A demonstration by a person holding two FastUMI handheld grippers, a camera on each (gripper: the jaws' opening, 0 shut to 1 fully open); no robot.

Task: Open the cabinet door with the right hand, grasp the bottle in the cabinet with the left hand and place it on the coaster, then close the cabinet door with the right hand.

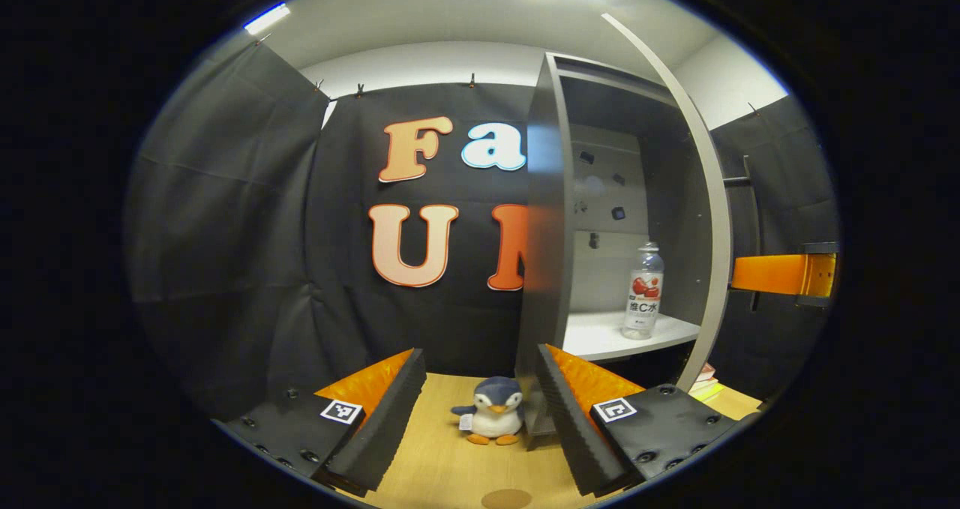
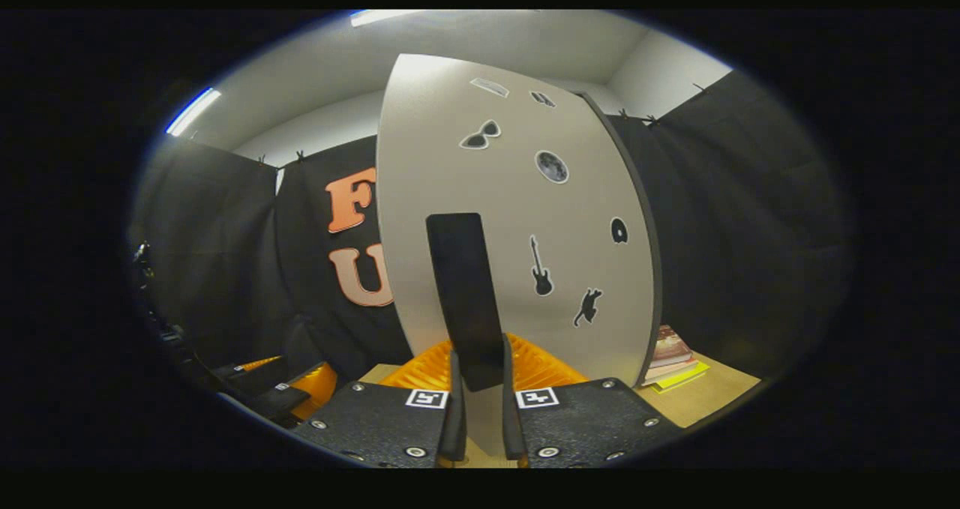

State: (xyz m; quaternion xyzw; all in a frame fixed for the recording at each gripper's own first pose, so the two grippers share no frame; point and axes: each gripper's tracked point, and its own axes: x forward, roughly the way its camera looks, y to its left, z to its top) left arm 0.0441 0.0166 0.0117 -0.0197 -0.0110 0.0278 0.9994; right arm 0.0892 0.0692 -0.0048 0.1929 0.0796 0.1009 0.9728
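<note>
Jaws of the right gripper (image 2: 478, 411) are clamped on the door handle (image 2: 465, 299); left gripper (image 1: 480, 411) jaws are spread, faced toward the shelved bottle (image 1: 643, 291).

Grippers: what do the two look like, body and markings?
Left gripper: dark plates studded with screws, a square black-and-white tag on each, orange ribbed sections behind, ridged finger pads. Right gripper: same dark screwed plates, one square tag per side, orange ribbed body between them.
</note>
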